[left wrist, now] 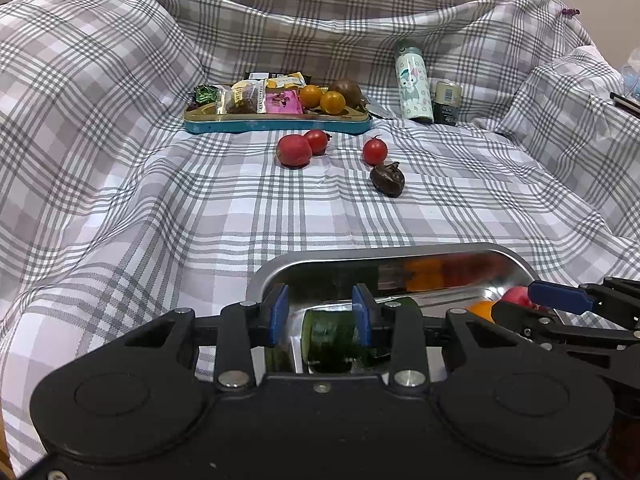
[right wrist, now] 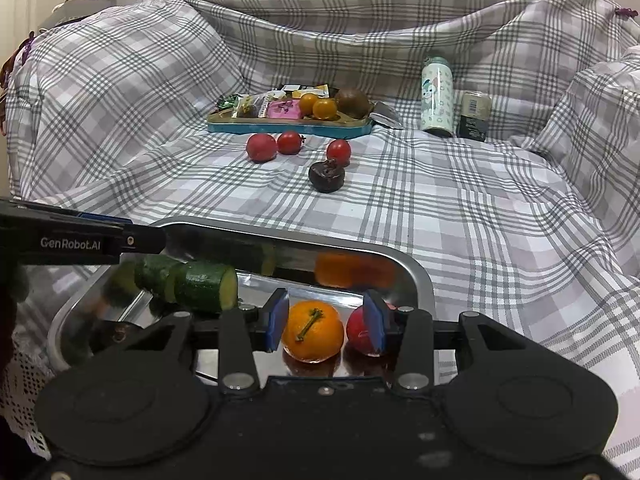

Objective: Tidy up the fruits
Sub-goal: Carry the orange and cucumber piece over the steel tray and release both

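Note:
A steel tray [left wrist: 380, 250] [right wrist: 416, 276] lies near me on the checked cloth. Two cut cucumber pieces [left wrist: 328, 336] [right wrist: 206, 286] lie at its left end, an orange [right wrist: 313, 330] [left wrist: 482, 309] and a red fruit [right wrist: 360, 336] [left wrist: 518, 295] at its right end. My left gripper [left wrist: 320, 314] is open, its pads either side of a cucumber piece with a gap on the left. My right gripper [right wrist: 327, 326] is open around the orange, its right pad against the red fruit. Further off on the cloth lie three red fruits [left wrist: 294, 151] [right wrist: 261, 147] and a dark wrinkled fruit [left wrist: 387, 180] [right wrist: 327, 176].
A blue tray [left wrist: 276, 125] [right wrist: 288, 127] at the back holds snack packets, two small orange fruits [left wrist: 332, 102] [right wrist: 324, 109] and a brown fruit [left wrist: 346, 90] [right wrist: 352, 102]. A patterned bottle [left wrist: 414, 80] [right wrist: 437, 96] and a small can [left wrist: 447, 103] [right wrist: 475, 116] stand to its right. Cloth-covered cushions rise on all sides.

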The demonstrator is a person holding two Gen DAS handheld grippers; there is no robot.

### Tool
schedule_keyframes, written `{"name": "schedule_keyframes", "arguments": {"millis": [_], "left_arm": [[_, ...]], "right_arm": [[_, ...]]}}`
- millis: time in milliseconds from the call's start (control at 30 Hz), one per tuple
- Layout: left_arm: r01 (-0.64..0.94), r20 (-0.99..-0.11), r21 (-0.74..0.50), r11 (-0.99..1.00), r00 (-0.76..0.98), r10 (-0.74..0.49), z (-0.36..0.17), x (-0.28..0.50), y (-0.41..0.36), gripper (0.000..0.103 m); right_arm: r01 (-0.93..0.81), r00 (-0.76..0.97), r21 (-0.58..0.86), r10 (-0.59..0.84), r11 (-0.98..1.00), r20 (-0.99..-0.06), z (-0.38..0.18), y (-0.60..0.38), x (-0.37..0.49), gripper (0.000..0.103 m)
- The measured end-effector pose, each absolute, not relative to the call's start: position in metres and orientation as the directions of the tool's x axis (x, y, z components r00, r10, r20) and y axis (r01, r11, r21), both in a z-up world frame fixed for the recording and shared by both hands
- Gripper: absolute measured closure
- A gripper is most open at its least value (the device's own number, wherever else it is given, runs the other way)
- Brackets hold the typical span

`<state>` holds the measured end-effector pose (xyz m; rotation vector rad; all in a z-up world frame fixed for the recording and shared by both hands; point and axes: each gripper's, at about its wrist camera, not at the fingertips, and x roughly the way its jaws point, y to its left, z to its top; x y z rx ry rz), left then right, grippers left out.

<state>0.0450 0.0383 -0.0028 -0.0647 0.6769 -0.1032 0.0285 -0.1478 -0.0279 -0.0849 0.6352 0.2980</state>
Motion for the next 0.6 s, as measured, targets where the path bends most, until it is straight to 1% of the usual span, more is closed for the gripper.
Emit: {"name": "schedule_keyframes", "arguments": {"millis": [367,600], "left_arm": [[0.061,-0.628,-0.095,0.994,0.771,-0.107,-0.004,0.047,0.040,0.060],[0.041,-0.628,-0.111,0.993,0.771,-0.102,-0.002,0.046,0.044,0.060]], "right_arm": [[-0.270,0.763,0.020,0.227,0.963,-0.606,-0.030,-0.149,0.033,0.059],[-0.209,0.759,0.050,0.194,0.977,-0.621,-0.028,-0.157,0.039,0.059]]}}
